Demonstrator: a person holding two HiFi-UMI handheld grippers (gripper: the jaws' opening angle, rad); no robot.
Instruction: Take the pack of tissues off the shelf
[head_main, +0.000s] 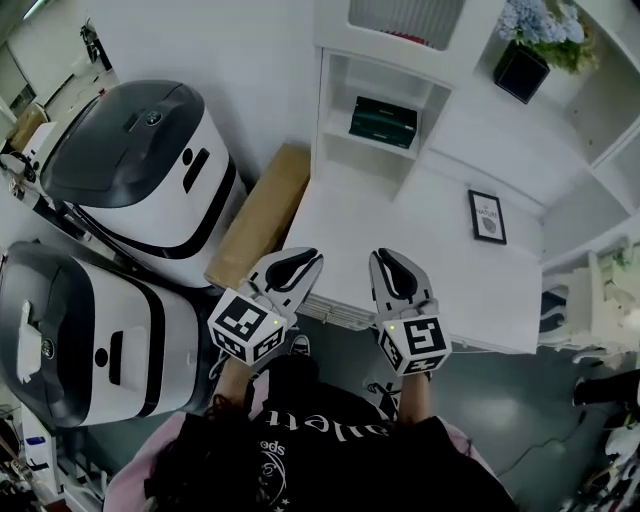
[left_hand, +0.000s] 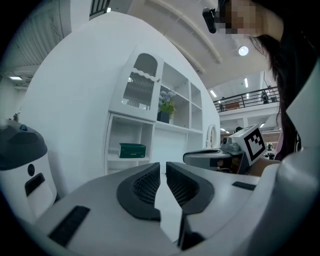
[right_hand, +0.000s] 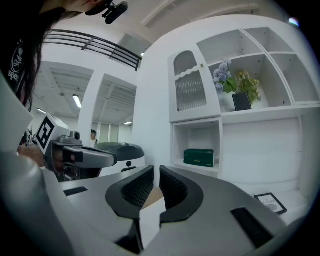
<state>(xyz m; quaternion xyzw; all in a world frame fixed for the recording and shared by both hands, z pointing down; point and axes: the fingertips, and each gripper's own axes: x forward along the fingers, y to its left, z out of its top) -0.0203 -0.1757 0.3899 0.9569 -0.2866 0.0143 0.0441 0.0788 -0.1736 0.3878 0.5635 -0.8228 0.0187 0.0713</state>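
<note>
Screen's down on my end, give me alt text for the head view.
The dark green pack of tissues sits in a cubby of the white shelf, ahead of both grippers. The left gripper and right gripper are held side by side near the front edge of the white desk, jaws shut and empty. Two grey-and-white machines stand at left.

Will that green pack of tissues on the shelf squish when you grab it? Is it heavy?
Probably light: the green pack of tissues fills only part of its shelf. It lies flat and boxy, so it likely won't roll. Squeezed hard, it might dent.
</note>
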